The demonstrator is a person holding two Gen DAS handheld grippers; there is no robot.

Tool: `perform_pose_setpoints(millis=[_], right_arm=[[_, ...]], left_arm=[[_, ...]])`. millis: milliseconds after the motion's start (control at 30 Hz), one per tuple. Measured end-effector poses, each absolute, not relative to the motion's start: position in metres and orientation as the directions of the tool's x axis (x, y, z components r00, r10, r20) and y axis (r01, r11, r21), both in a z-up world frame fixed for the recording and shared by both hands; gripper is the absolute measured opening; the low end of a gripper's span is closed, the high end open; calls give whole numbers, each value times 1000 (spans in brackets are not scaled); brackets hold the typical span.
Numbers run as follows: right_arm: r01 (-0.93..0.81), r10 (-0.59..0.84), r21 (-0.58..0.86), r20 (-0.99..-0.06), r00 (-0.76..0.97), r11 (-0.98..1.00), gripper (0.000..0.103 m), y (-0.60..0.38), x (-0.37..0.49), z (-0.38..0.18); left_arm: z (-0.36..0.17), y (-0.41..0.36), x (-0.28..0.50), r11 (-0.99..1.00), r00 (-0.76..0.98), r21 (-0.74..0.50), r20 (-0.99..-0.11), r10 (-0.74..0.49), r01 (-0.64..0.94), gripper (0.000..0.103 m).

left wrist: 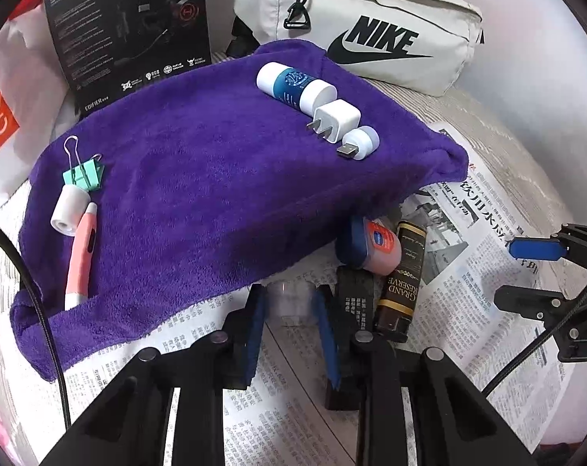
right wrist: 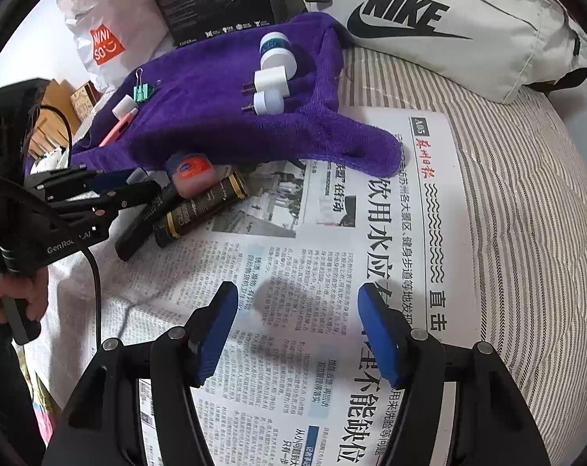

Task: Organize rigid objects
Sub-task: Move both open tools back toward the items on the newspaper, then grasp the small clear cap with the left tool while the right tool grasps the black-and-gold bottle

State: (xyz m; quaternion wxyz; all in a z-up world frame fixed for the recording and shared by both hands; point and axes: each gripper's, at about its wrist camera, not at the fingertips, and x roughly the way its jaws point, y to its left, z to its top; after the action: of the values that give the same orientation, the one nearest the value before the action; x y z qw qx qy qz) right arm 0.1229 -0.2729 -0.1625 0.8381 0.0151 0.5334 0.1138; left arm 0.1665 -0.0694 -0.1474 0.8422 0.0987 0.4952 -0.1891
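Two blue-padded fingers (left wrist: 324,322) flank clear (round) cup (left wrist: 291,303).

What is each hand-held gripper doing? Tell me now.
Left hand-held gripper: closed on small clear cup.
Right hand-held gripper: open, empty.

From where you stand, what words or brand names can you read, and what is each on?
"NIKE": white bag.
"EDIFIER": black headset box.
"GRAND RESERVE": dark tube.
"MINISO", partly cut off: white shopping bag.
"A05" and large Chinese headlines: newspaper.
"GenRo...", partly hidden: left gripper.
Box and newspaper fine print: too small.
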Motion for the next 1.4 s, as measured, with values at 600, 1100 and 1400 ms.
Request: perform_pose_setpoints(millis=[600, 1100, 1400], right_arm=[[-196, 248, 177, -866, 435, 964, 64, -216, 165, -151], [-225, 206, 117, -879, 430, 967, 64, -192, 178, -171], [-227, 113, 16, -898, 425, 974, 64, -212, 172, -175]], left_arm=[[-147, 3, 138, 952, 452, 17, -882, -129, 305, 26], [-146, 11, 137, 953, 452, -36, -875, -176, 301, 26], [-146, 12, 136, 950, 451, -48, -872, -191, 310, 26]])
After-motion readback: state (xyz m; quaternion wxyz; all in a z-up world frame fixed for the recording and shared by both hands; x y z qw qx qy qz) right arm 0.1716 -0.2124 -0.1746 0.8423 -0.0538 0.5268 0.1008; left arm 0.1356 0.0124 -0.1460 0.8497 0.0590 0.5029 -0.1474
